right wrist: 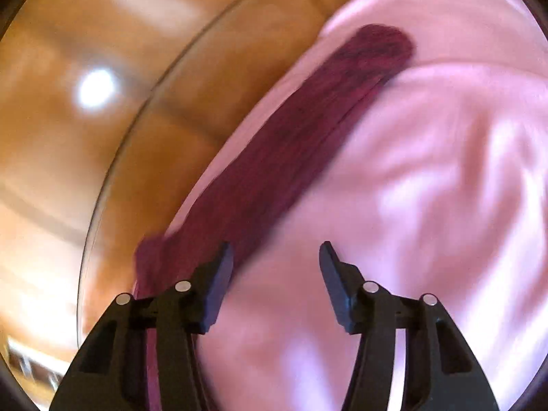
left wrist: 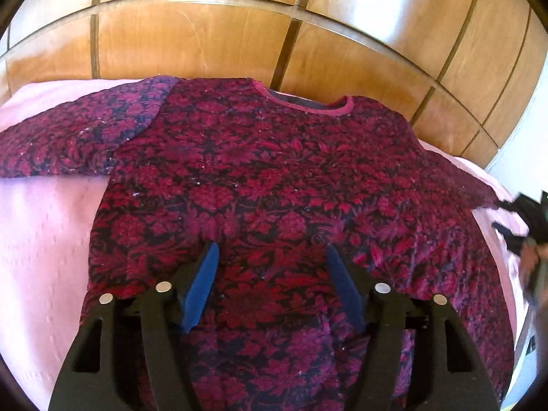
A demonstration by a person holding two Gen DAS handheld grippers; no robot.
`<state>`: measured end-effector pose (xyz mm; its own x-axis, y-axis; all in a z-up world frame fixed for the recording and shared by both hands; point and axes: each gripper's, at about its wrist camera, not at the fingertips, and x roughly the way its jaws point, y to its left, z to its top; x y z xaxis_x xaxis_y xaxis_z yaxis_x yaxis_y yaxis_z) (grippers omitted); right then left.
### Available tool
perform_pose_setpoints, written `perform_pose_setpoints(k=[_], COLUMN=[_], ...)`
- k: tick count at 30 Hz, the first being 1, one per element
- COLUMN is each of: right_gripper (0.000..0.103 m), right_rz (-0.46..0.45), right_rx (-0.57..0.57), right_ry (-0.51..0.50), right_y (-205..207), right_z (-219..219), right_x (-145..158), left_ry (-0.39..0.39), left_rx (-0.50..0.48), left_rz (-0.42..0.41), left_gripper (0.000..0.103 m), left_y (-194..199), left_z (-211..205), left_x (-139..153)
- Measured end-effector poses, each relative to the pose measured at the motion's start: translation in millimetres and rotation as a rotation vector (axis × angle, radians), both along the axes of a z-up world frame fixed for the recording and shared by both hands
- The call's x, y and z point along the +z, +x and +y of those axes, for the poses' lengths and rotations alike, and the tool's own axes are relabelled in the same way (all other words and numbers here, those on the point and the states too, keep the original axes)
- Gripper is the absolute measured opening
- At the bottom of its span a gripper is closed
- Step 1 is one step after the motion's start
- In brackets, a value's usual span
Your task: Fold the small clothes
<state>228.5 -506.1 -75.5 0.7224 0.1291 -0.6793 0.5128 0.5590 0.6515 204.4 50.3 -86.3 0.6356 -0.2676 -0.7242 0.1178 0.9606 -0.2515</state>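
A dark red and purple floral long-sleeved top point(left wrist: 274, 185) lies flat on a pink cloth point(left wrist: 44, 233), neck at the far side, left sleeve stretched out to the left. My left gripper point(left wrist: 272, 257) is open and empty, hovering over the lower middle of the top. My right gripper point(right wrist: 275, 257) is open and empty over the pink cloth point(right wrist: 428, 178); it also shows at the right edge of the left wrist view point(left wrist: 527, 219), near the right sleeve's end. The right sleeve point(right wrist: 301, 144) runs from beside its left finger to the far right. That view is motion-blurred.
The cloth covers a surface that ends against glossy wooden panels with dark seams point(left wrist: 205, 37), also in the right wrist view point(right wrist: 85, 137). A white strip of wall point(left wrist: 527, 130) shows at the far right.
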Motion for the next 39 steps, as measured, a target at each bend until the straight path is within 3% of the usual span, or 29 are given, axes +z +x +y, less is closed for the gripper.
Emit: perform_pose_setpoints(k=[3,6,7,8,9,10,13,16,18,20,22,25,26,29,33,36,39], right_gripper=[0.051,0.051,0.051,0.045,0.023,0.013,0.011,0.010,0.009,0.009,0.009,0.016,0.021,0.052,0.053,0.052,0.048], right_rz=[-0.006,-0.004,0.011,0.044,0.076,0.115,0.091,0.028,0.093,0.177,0.211,0.192,0.193,0.158,0.087,0.020,0.029], right_rx=[-0.110,-0.141,-0.139,-0.126,-0.115,-0.083,-0.029,-0.061,-0.098,-0.092,-0.098,-0.121,-0.116,-0.096,0.105,0.367,0.593], right_ry=[0.065,0.063,0.041,-0.001,-0.045,-0.113,-0.313,-0.424,-0.461,-0.409,-0.372,-0.361,-0.359,-0.323,-0.302,-0.229,-0.175], right_y=[23,42,49,57,61,66,54,18,-2,-4,-9,-17,-25,-39,-49,-62,-83], right_z=[-37,-54,-57,-59,-57,-54,-40,-33,-39,-48,-51,-47,-46,-39,9,70,135], right_x=[-13,-16,-14,-11,-8,-2,34,60,46,19,-2,-2,0,18,43,50,43], left_ry=[0.010,0.007,0.009,0.009,0.010,0.013,0.011,0.011,0.012,0.011,0.010,0.009,0.007,0.004,0.001,-0.024,-0.028], left_rx=[-0.002,-0.004,-0.005,-0.009,-0.011,-0.011,-0.011,-0.011,-0.011,-0.012,-0.011,-0.011,-0.011,-0.012,-0.008,0.031,0.094], left_rz=[0.001,0.002,0.002,0.002,0.002,0.002,0.002,0.002,0.003,0.002,0.004,0.003,0.003,0.003,0.002,0.010,0.000], left_gripper=[0.069,0.071,0.072,0.074,0.074,0.074,0.074,0.074,0.074,0.074,0.074,0.074,0.074,0.074,0.074,0.074,0.074], left_y=[7,8,10,10,9,10,9,9,9,10,10,10,10,9,9,4,-12], left_z=[-3,-4,-5,-5,-6,-7,-6,-6,-6,-7,-8,-7,-7,-6,-5,4,20], left_x=[1,1,1,1,1,0,1,0,0,0,0,-1,-1,-1,0,10,22])
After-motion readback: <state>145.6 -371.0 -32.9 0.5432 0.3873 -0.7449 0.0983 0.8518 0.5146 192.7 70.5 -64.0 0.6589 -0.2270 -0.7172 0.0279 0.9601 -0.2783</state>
